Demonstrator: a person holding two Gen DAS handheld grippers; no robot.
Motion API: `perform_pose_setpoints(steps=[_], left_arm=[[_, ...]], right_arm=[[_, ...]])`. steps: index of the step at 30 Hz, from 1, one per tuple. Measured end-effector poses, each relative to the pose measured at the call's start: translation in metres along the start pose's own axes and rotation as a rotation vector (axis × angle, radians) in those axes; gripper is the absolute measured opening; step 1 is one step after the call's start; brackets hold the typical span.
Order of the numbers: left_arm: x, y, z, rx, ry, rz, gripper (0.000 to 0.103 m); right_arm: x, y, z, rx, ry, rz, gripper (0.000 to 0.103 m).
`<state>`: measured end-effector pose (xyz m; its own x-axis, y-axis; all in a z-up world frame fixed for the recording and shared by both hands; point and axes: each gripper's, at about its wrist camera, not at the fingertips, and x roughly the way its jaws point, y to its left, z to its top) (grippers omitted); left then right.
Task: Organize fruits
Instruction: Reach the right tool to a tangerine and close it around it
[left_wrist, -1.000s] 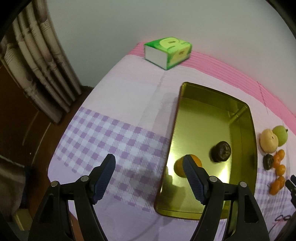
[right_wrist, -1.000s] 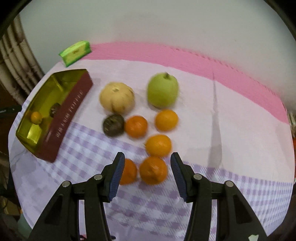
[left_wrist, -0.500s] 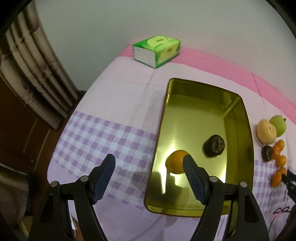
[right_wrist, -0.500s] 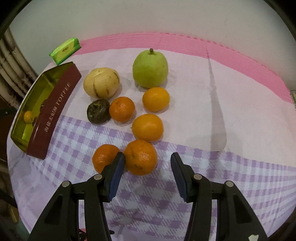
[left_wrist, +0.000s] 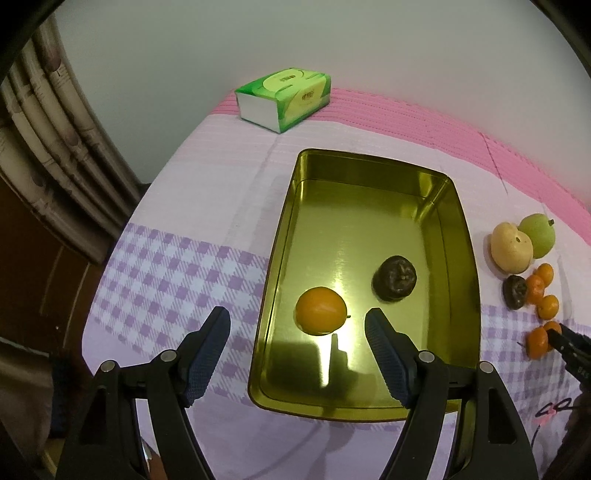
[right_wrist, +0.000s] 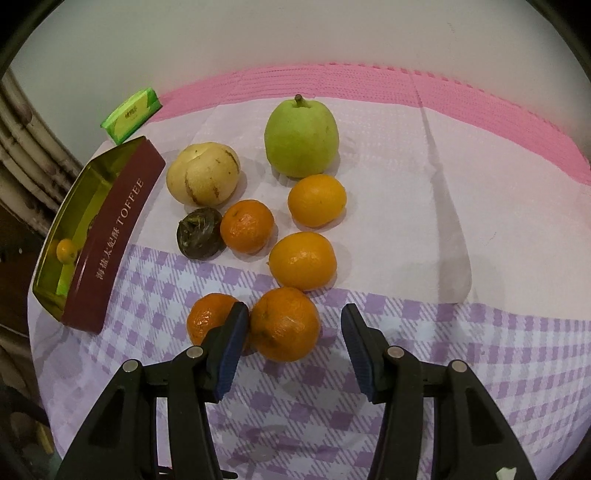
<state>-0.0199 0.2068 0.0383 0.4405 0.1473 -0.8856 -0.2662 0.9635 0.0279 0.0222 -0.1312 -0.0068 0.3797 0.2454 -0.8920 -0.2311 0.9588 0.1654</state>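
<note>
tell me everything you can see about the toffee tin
The toffee tin is a rectangular, lidless metal box with rounded corners, shiny gold inside and dark red outside with pale lettering reading TOFFEE. It lies flat on the checked tablecloth, left of the loose fruit. Inside rest one small orange and one dark wrinkled fruit, apart.

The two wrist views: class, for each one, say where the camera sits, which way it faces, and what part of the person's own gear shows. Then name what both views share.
Left wrist: sits behind the left gripper, looking down at the gold tin holding an orange and a dark fruit; both fingers show, open.
Right wrist: sits behind the right gripper, looking down at the loose fruit, nearest a mandarin between its open fingers.
Shared: the tin, green tissue box, pear and checked tablecloth.
</note>
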Motion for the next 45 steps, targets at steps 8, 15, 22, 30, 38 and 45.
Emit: perform_pose_setpoints(steps=[8, 15, 22, 30, 38, 45], left_arm=[[-0.001, -0.005, -0.004, -0.003, 0.014, -0.014, 0.076], [0.002, -0.018, -0.006, 0.026, 0.026, -0.025, 0.076], [0.0, -0.026, -0.007, 0.041, 0.027, -0.041, 0.076], [-0.002, -0.04, -0.009, 0.062, 0.032, -0.063, 0.076], [-0.01, -0.024, 0.0, 0.017, 0.016, -0.06, 0.076], [-0.016, -0.025, 0.004, 0.009, 0.009, -0.068, 0.076]], right_arm=[[-0.003, 0.001, -0.003, -0.023, 0.011, -0.002, 0.05], [-0.003, -0.003, -0.006, -0.02, 0.024, -0.015, 0.05], [0.004, -0.001, 0.001, -0.02, 0.008, -0.004, 0.046], [0.013, 0.006, -0.001, -0.042, 0.031, -0.011, 0.038], [0.013, 0.01, -0.002, -0.06, 0.006, -0.035, 0.037], [0.006, 0.0, -0.004, -0.035, -0.005, -0.051, 0.037]])
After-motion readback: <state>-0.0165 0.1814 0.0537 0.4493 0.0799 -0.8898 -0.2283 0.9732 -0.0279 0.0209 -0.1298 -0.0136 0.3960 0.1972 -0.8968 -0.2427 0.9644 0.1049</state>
